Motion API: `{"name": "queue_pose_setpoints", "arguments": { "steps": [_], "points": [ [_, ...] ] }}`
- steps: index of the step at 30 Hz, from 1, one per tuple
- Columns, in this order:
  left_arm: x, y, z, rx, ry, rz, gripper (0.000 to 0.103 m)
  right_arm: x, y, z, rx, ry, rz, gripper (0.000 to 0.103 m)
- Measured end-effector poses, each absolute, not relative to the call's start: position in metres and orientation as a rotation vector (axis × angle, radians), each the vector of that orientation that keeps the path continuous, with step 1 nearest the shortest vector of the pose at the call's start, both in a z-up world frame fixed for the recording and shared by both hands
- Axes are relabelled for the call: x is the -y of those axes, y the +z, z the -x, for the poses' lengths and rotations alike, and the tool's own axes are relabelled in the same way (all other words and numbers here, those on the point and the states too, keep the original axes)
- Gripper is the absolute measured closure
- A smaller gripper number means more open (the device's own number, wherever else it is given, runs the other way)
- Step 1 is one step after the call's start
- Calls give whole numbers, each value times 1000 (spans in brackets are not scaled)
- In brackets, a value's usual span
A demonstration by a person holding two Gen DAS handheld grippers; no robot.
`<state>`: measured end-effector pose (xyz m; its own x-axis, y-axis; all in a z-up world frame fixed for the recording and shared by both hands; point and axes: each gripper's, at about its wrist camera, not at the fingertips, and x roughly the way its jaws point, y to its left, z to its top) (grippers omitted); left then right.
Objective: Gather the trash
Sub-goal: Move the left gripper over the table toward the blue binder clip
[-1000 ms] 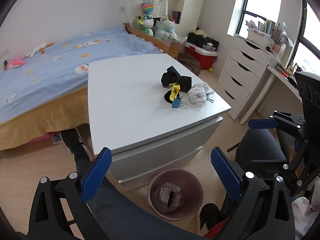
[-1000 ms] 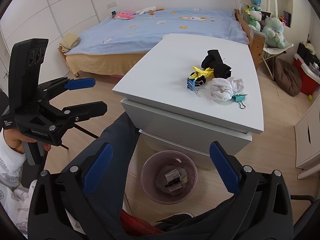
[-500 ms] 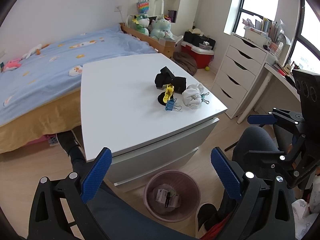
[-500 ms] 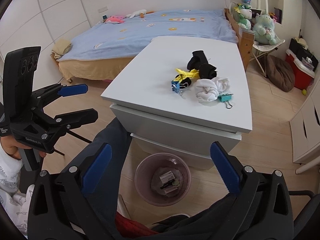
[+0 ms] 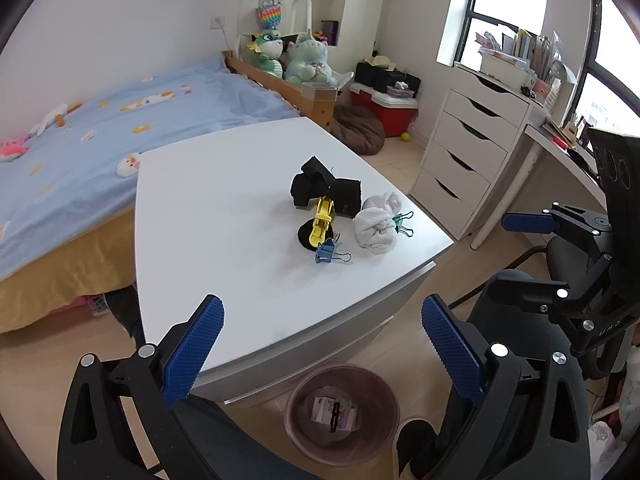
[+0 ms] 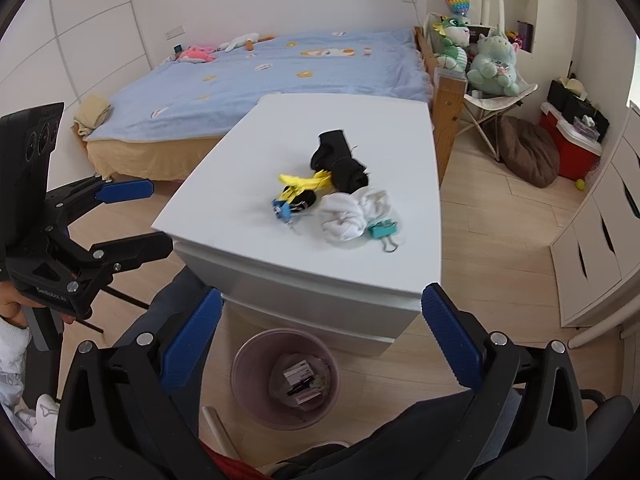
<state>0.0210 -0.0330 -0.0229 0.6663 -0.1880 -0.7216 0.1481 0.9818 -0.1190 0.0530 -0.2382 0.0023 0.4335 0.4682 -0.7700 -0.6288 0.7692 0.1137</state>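
On the white table (image 5: 224,216) (image 6: 384,136) lies a small pile: a black sock bundle (image 5: 326,190) (image 6: 340,160), a crumpled white cloth (image 5: 376,226) (image 6: 352,216), a yellow clip (image 5: 322,220) (image 6: 304,182), a blue binder clip (image 5: 328,251) (image 6: 283,210) and a teal binder clip (image 5: 402,224) (image 6: 384,230). A pink waste bin (image 5: 304,436) (image 6: 248,404) with some packaging inside stands on the floor before the table. My left gripper (image 5: 322,354) (image 6: 124,216) and my right gripper (image 6: 322,344) (image 5: 528,256) are both open and empty, held short of the table's near edge.
A bed with a blue cover (image 5: 100,120) (image 6: 280,68) lies behind the table. A white drawer chest (image 5: 476,148) and a desk stand to the right. Plush toys (image 6: 492,60), a red cooler (image 5: 386,110) and a brown beanbag (image 6: 528,152) sit at the back. A person's legs are below the grippers.
Both grippers have risen and come closer to the table, so the pile looks larger and nearer. Both stay open and empty.
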Motion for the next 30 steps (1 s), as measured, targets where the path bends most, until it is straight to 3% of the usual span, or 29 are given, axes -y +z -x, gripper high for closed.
{"name": "queue_pose_setpoints", "arguments": {
  "steps": [30],
  "points": [
    [57, -72, -112, -949, -245, -4, 8, 261, -15, -97, -946, 601, 186, 5]
  ]
}}
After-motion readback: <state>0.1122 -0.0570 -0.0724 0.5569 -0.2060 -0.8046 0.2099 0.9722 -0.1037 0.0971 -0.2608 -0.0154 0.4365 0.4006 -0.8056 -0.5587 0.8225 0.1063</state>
